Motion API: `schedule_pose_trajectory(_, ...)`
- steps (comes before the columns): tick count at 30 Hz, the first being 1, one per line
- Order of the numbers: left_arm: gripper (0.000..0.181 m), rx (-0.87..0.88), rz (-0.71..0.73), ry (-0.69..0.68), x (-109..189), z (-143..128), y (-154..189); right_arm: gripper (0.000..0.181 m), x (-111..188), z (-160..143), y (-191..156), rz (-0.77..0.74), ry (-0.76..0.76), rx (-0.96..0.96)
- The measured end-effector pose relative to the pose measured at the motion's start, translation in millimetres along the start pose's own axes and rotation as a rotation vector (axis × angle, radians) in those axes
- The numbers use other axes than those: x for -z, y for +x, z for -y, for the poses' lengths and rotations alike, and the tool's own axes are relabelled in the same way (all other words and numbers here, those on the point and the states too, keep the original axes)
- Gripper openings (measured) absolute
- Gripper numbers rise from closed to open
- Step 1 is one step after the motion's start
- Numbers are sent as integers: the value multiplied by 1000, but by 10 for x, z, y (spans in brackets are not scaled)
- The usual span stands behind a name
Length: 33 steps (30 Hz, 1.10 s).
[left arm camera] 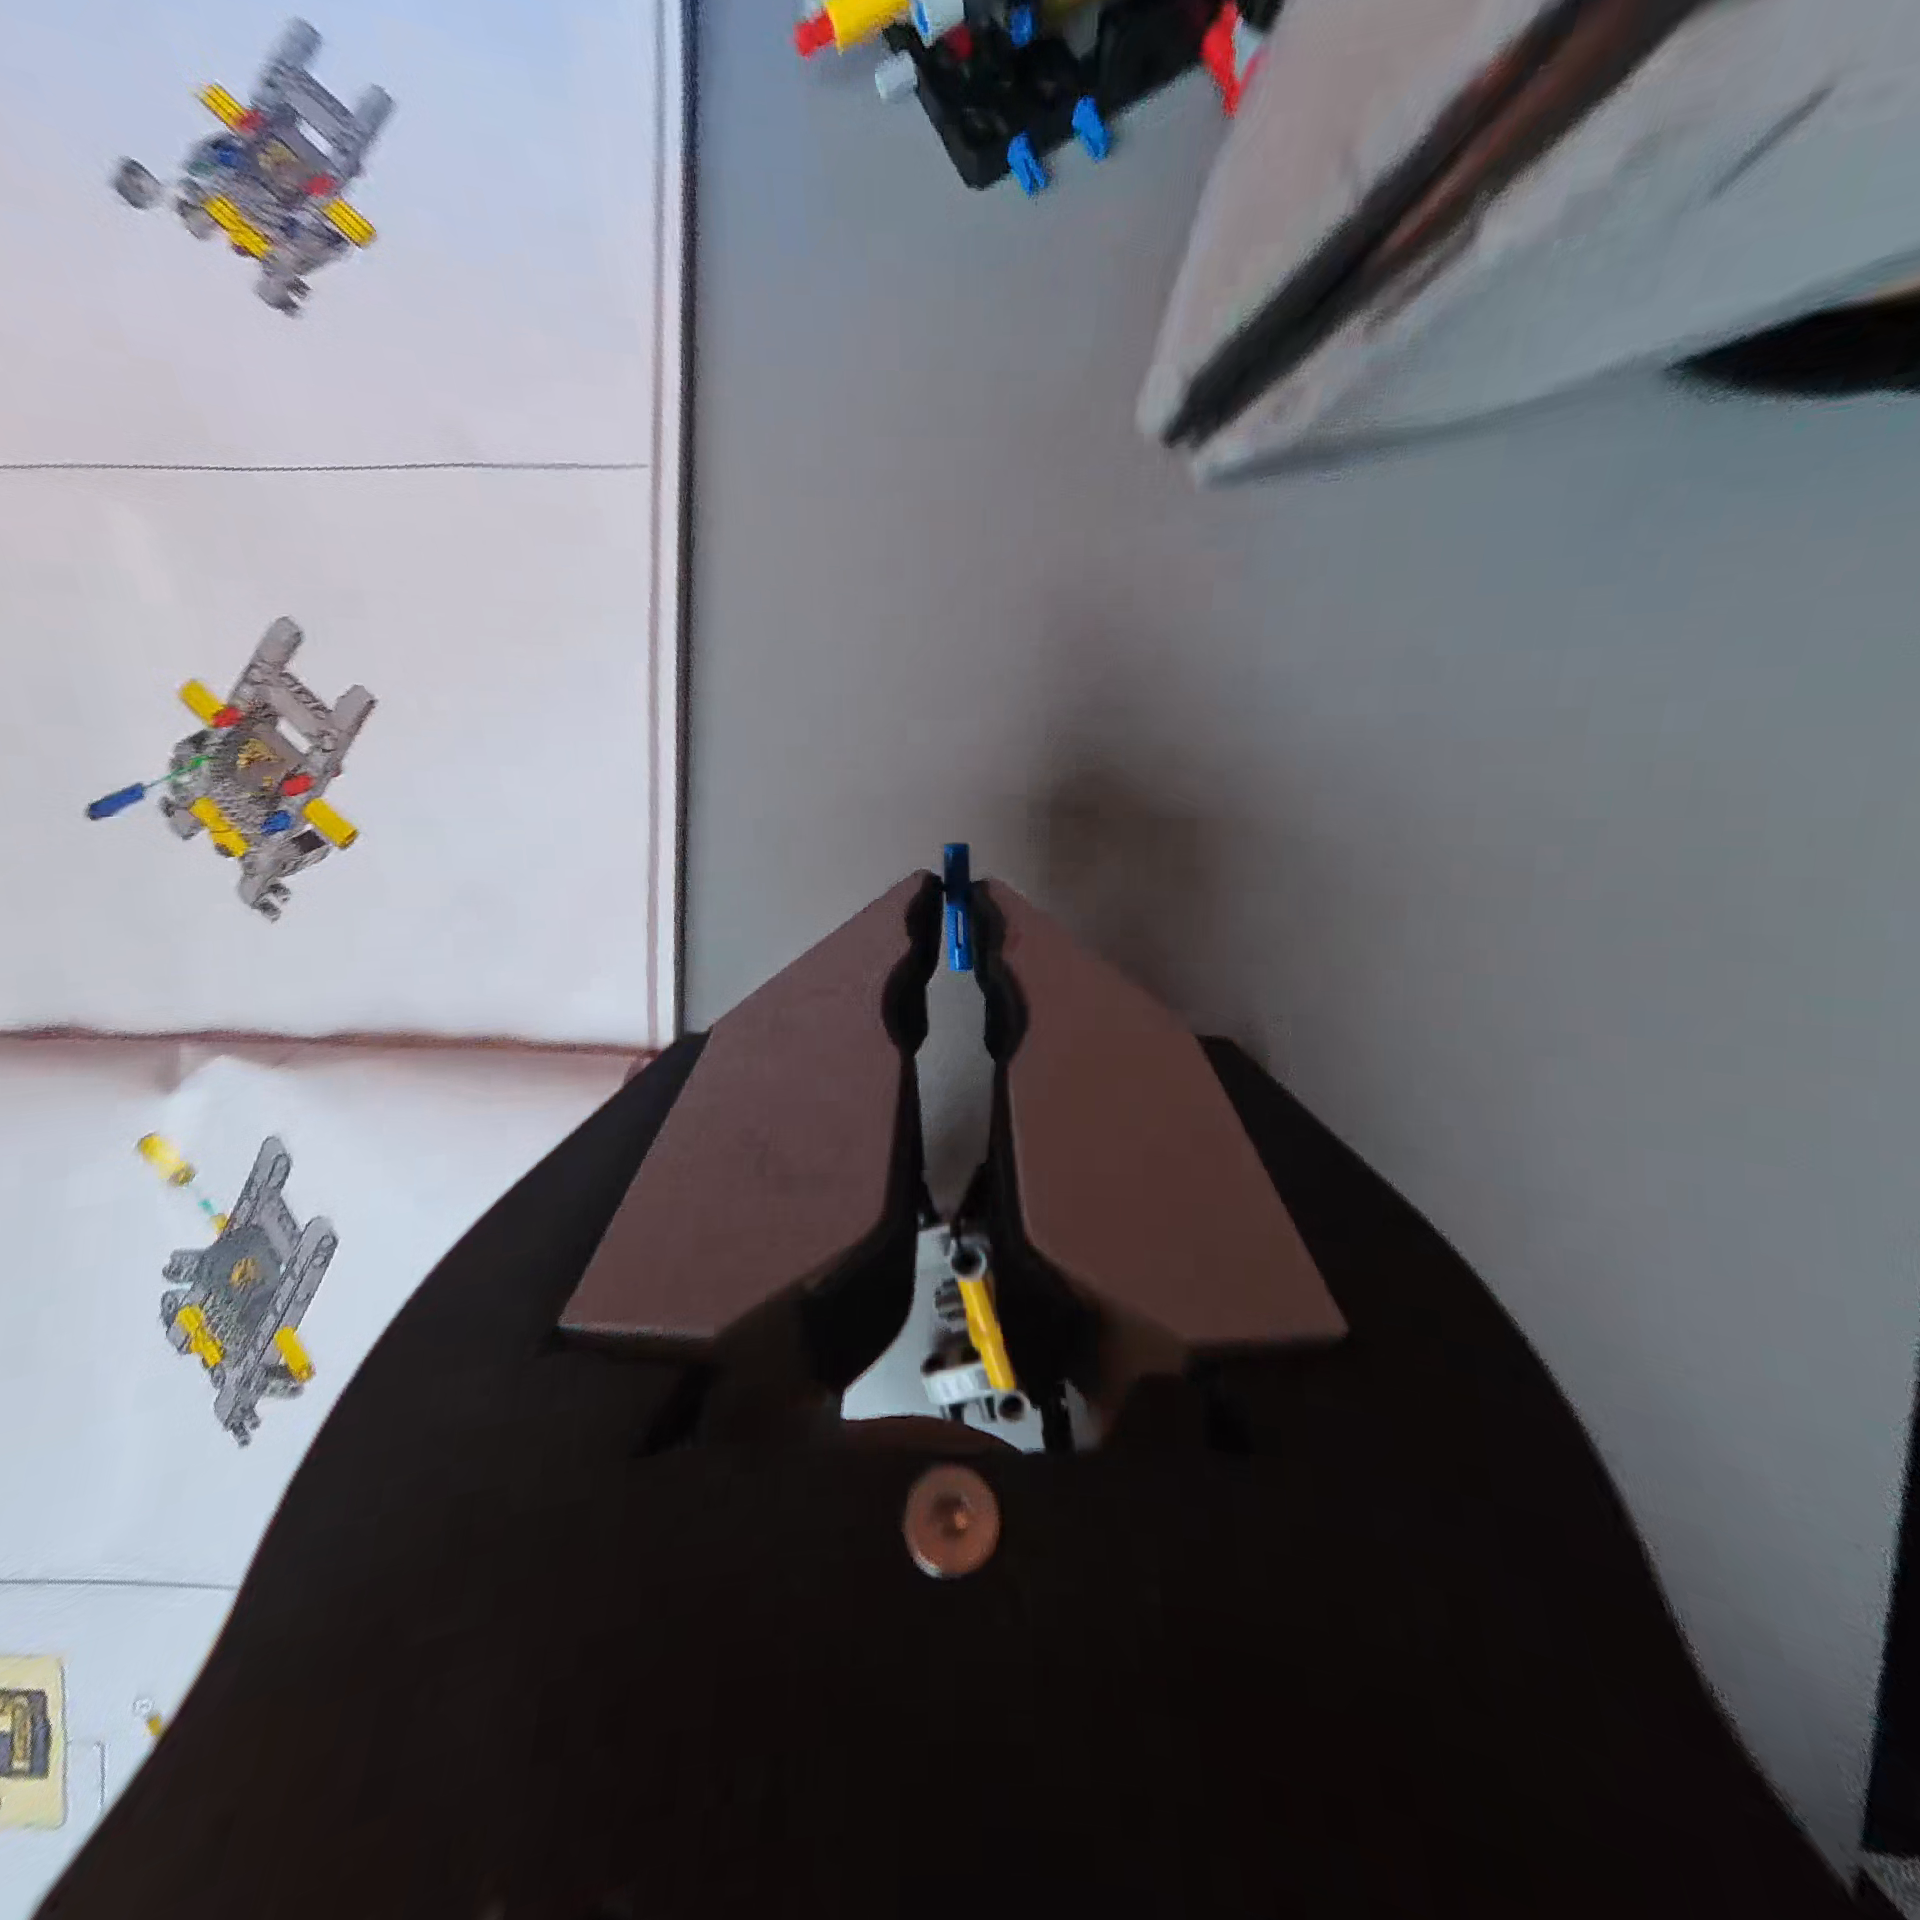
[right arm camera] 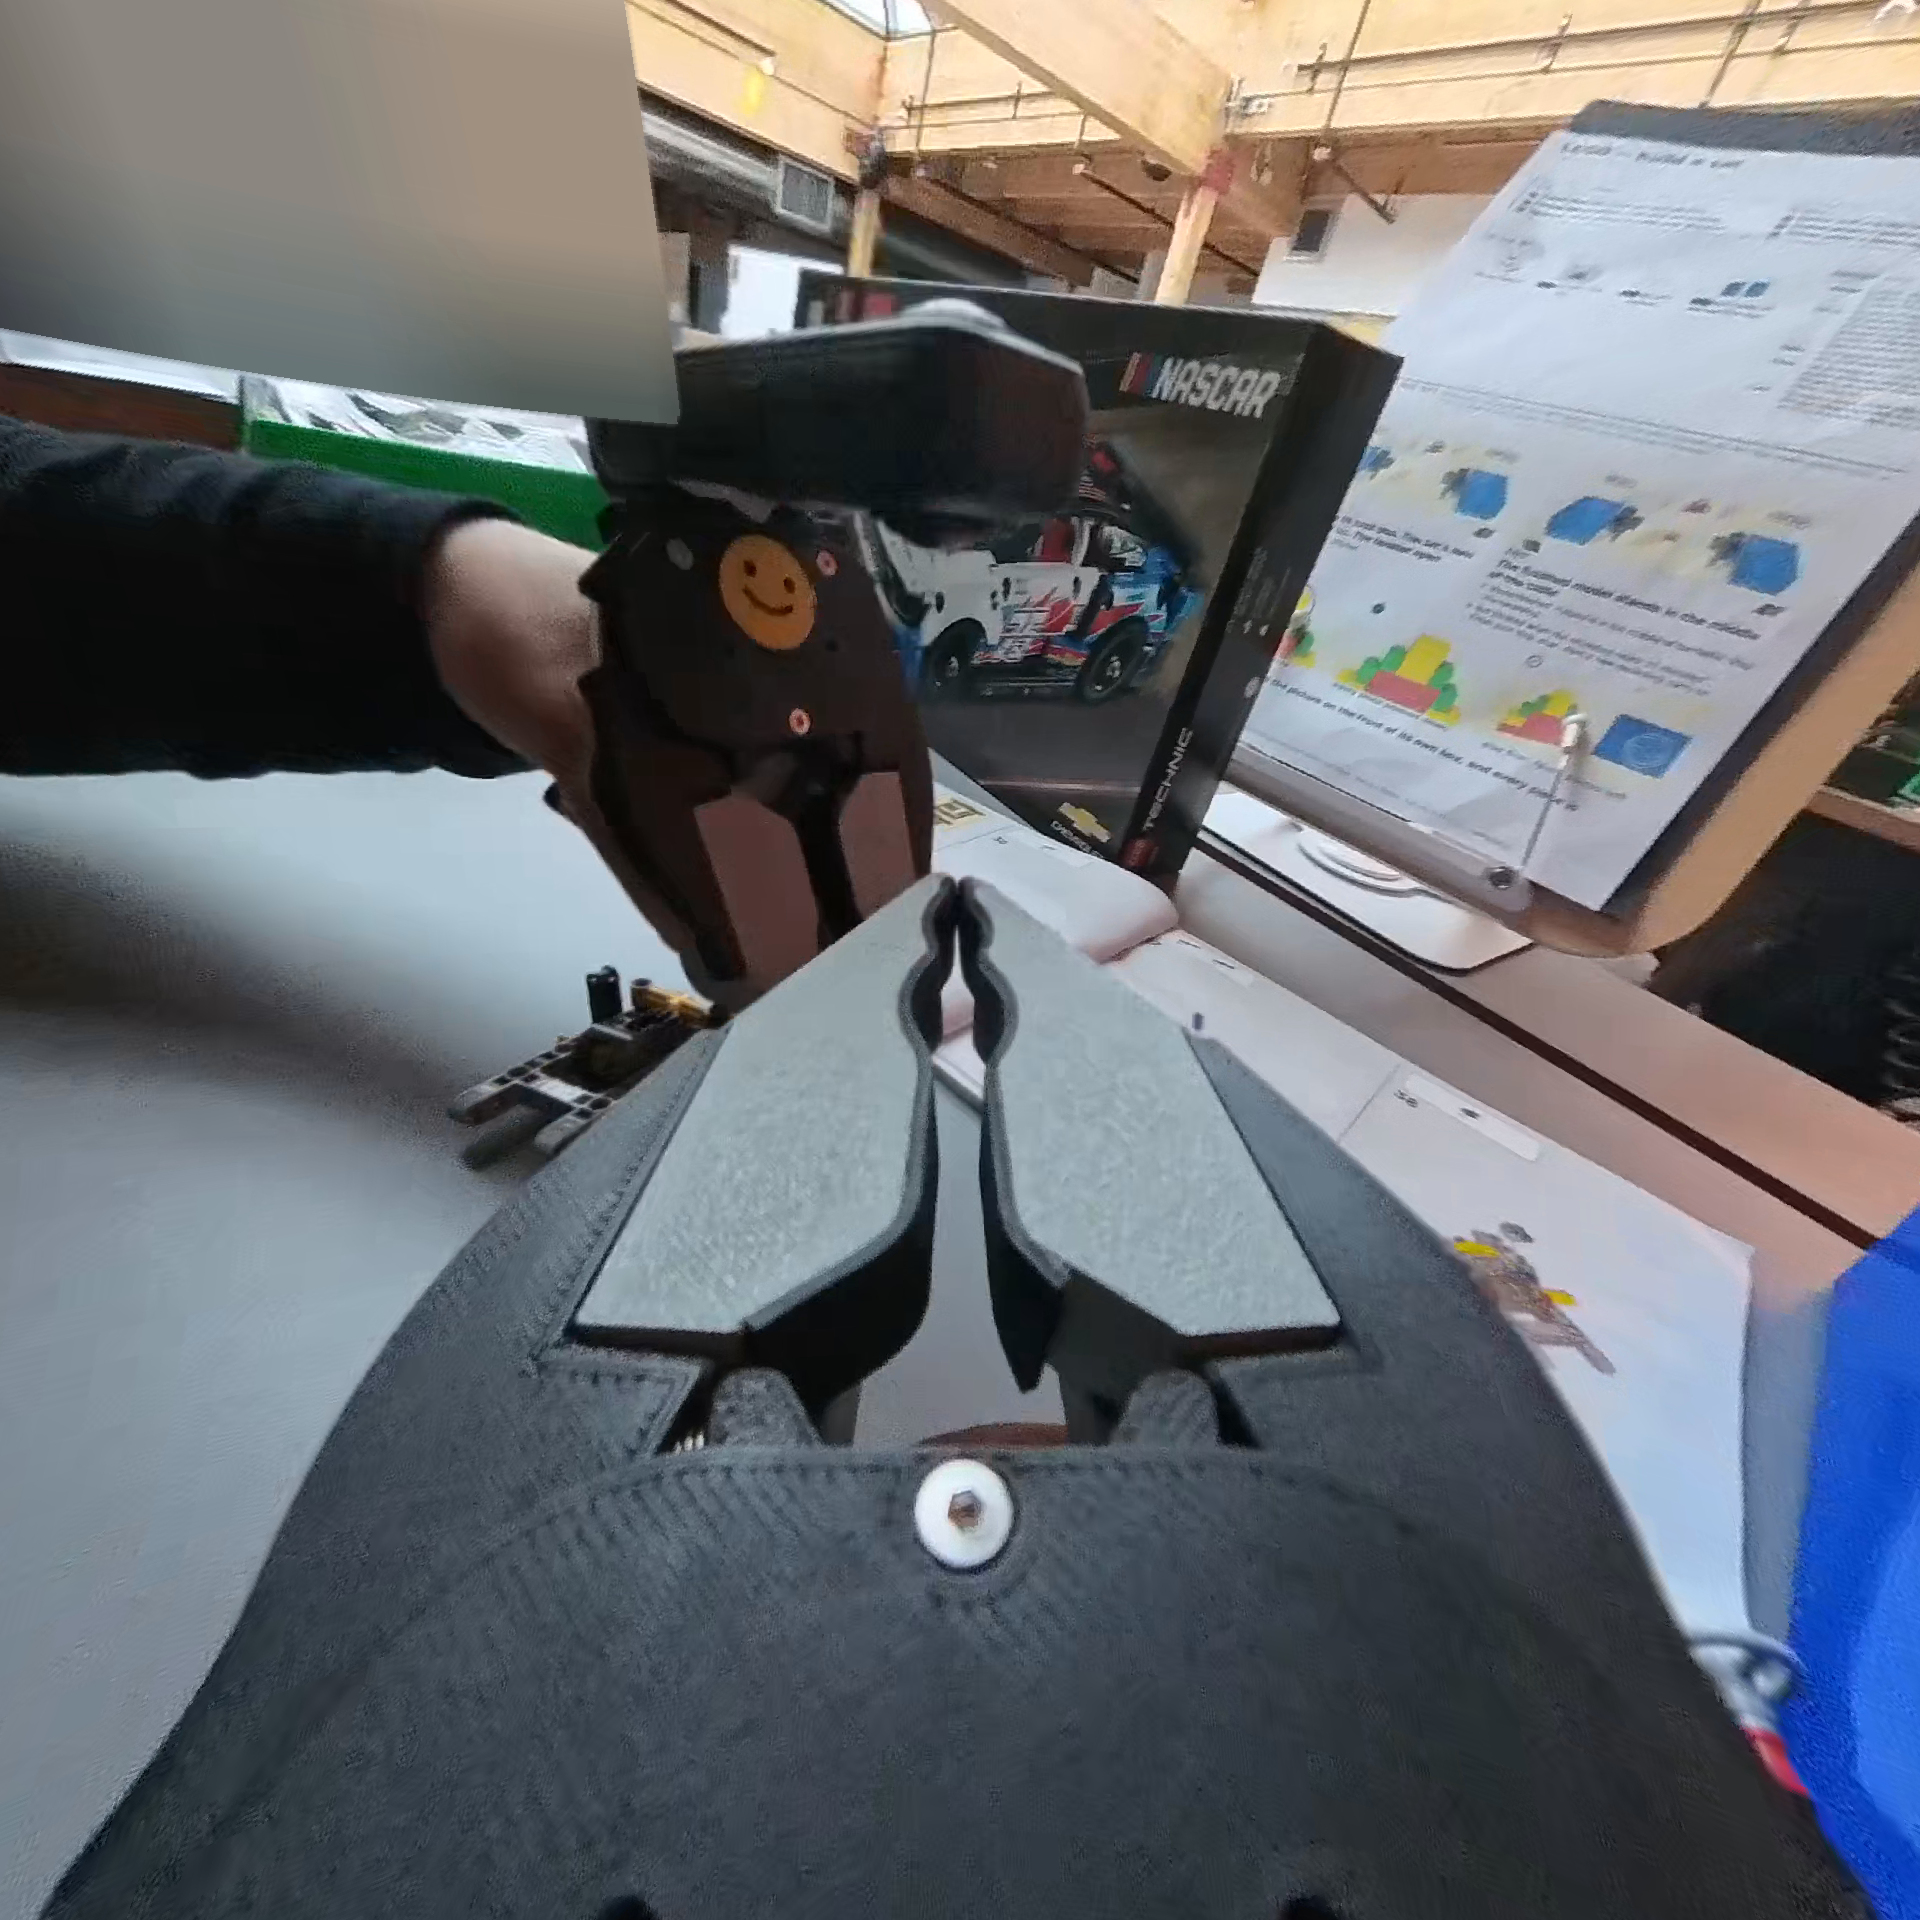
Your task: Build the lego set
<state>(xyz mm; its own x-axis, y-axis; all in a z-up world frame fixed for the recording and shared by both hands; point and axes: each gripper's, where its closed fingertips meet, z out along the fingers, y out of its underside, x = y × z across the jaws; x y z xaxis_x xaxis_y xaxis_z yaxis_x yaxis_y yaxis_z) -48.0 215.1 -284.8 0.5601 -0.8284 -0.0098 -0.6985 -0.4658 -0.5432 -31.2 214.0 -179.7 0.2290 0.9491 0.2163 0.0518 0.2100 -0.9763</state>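
Note:
My left gripper [left arm camera: 957, 896] is shut on a small blue pin [left arm camera: 956, 906], which stands upright between the brown fingertips above the grey table [left arm camera: 935, 520]. A small grey and yellow assembly [left arm camera: 975, 1335] lies on the table below, seen through the gap at the finger bases. It also shows in the right wrist view [right arm camera: 582, 1060], on the table under the brown left gripper [right arm camera: 774, 883]. My right gripper [right arm camera: 957, 894] is shut, its grey fingertips touching with nothing between them. The open instruction booklet [left arm camera: 332, 623] lies to the left.
A black assembly with blue, red and yellow parts [left arm camera: 1018, 94] lies at the far edge of the left wrist view. The black set box [right arm camera: 1143, 582] stands behind the booklet [right arm camera: 1299, 1049]. A sheet on a stand [right arm camera: 1621, 520] is at the right. A person's sleeved arm [right arm camera: 208, 603] holds the left gripper. There is about 10 cm between the tips of the two grippers.

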Motion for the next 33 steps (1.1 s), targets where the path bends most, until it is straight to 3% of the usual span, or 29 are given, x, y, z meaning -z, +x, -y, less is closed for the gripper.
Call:
schedule_pose_trajectory(4, 9, -16, -4, -51, -135, -46, 40, 0, -3, -25, 54, -16, -24, -25)
schedule_pose_trajectory(10, 20, 31, -44, -7, -42, -69, 75, 0, -13, -63, 126, -51, -47, -47)
schedule_pose_trajectory(13, 22, 67, -22, 53, 197, -129, 37, 0, -7, -79, 132, -38, -49, -76)
schedule_pose_trajectory(17, 23, 143, 133, 145, 637, -455, -235, 0, -60, -162, 29, 35, -90, -104)
schedule_pose_trajectory(20, 22, 190, 141, 295, 824, -649, -280, 4, -112, -234, -123, 118, -127, -103)
schedule_pose_trajectory(23, 25, 227, 78, 344, 789, -829, -146, 8, -121, -249, -289, 194, -135, -74)
schedule_pose_trajectory(26, 27, 137, 96, 356, 682, -1002, 4, 13, -115, -250, -511, 312, -137, -114)
schedule_pose_trajectory(28, 28, 95, 131, 337, 635, -1039, 15, 15, -138, -327, -632, 362, -179, -126)
schedule_pose_trajectory(33, 33, 27, 66, 271, 523, -1067, 164, 21, -206, -513, -886, 436, -308, -120)
